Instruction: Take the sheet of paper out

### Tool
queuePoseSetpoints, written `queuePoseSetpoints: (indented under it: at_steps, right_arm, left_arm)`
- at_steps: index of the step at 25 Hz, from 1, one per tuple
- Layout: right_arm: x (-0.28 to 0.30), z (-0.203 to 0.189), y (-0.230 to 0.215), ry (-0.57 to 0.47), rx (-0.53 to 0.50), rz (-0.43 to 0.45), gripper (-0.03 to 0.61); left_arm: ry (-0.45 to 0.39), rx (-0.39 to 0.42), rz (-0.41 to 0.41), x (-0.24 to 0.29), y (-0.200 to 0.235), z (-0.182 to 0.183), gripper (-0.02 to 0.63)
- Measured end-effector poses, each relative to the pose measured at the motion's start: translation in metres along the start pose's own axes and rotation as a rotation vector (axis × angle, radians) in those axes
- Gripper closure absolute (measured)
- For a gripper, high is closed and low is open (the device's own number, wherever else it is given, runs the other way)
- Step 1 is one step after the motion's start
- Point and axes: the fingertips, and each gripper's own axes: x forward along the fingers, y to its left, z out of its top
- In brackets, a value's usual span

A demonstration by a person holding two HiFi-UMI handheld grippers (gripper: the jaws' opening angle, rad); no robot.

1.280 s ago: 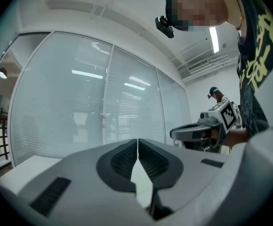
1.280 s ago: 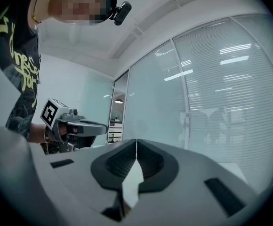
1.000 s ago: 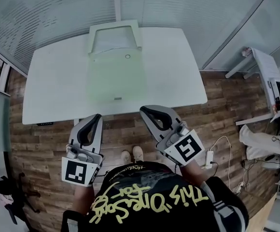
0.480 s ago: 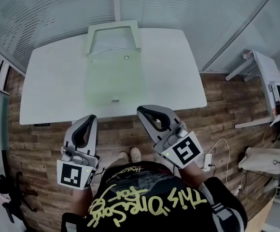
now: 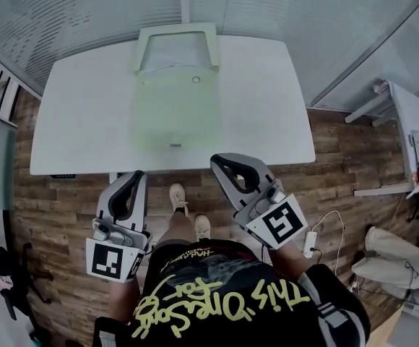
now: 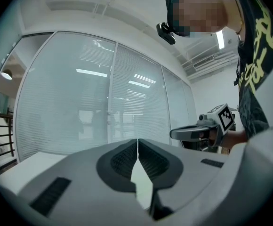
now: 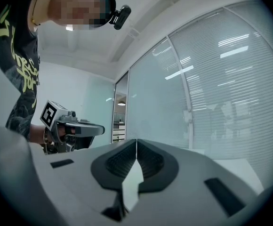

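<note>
The left gripper (image 5: 140, 174) has its jaws pressed together with nothing between them; its own view shows only a thin seam where the tips meet. The right gripper (image 5: 216, 160) is the same, jaws closed tip to tip and empty. Both are held level over the wooden floor (image 5: 50, 208), on the near side of the table's near edge and touching nothing, with the right one slightly further forward. Neither the jaws nor the grippers' places differ visibly from the earlier head views.

What does differ lies between the grippers. One shoe (image 5: 177, 196) now stands forward, close to the table edge with the leg showing behind it, while the other shoe (image 5: 203, 227) sits further back. Half a second ago the two shoes were side by side. The table also sits slightly to the right in the head view.

Beyond the grippers, a pale green folder (image 5: 173, 114) lies flat on the white table (image 5: 79, 121), well apart from both. Its snap button (image 5: 196, 79) faces up and its flap is open towards the far edge. A paler rectangle (image 5: 177, 53) shows inside the flap; whether that is the sheet of paper cannot be told. The folder has not moved on the table.

At the lower right, another person's light trousers (image 5: 386, 255) lie lower than before.
</note>
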Motion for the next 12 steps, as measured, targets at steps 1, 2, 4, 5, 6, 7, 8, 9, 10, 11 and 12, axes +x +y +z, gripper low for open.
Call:
queuePoseSetpoints:
  at_steps: [1, 2, 4, 5, 6, 7, 8, 9, 10, 11, 12]
  right_arm:
    - [0.002, -0.002, -0.001, 0.001, -0.001, 0.001, 0.569]
    - [0.005, -0.003, -0.002, 0.001, -0.001, 0.001, 0.569]
    - [0.010, -0.004, -0.004, -0.002, -0.003, 0.002, 0.569]
    - [0.012, -0.003, -0.005, -0.003, -0.006, 0.001, 0.569]
    - [0.015, -0.003, -0.006, -0.005, -0.010, -0.001, 0.569]
    - [0.018, -0.001, -0.008, -0.008, -0.015, -0.002, 0.569]
    - [0.022, 0.000, -0.010, -0.012, -0.018, -0.003, 0.569]
    - [0.026, 0.001, -0.011, -0.016, -0.022, -0.003, 0.569]
    - [0.030, 0.002, -0.012, -0.018, -0.028, -0.004, 0.569]
    - [0.034, 0.002, -0.013, -0.018, -0.035, -0.007, 0.569]
    - [0.039, 0.001, -0.015, -0.017, -0.044, -0.013, 0.569]
  left_arm:
    - [0.001, -0.003, 0.000, 0.001, 0.002, -0.002, 0.601]
    - [0.003, -0.005, 0.000, 0.002, 0.004, -0.003, 0.601]
    - [0.004, 0.002, -0.005, 0.006, 0.007, -0.005, 0.601]
    - [0.001, 0.012, -0.011, 0.009, 0.009, -0.005, 0.601]
    - [-0.007, 0.028, -0.021, 0.012, 0.012, -0.004, 0.601]
    - [-0.017, 0.043, -0.031, 0.016, 0.015, -0.003, 0.601]
    - [-0.023, 0.044, -0.037, 0.020, 0.018, -0.002, 0.601]
    - [-0.024, 0.031, -0.038, 0.025, 0.020, -0.001, 0.601]
    - [-0.024, 0.019, -0.039, 0.029, 0.023, 0.000, 0.601]
    - [-0.026, 0.013, -0.042, 0.033, 0.026, 0.001, 0.601]
    - [-0.029, 0.012, -0.047, 0.037, 0.029, 0.002, 0.601]
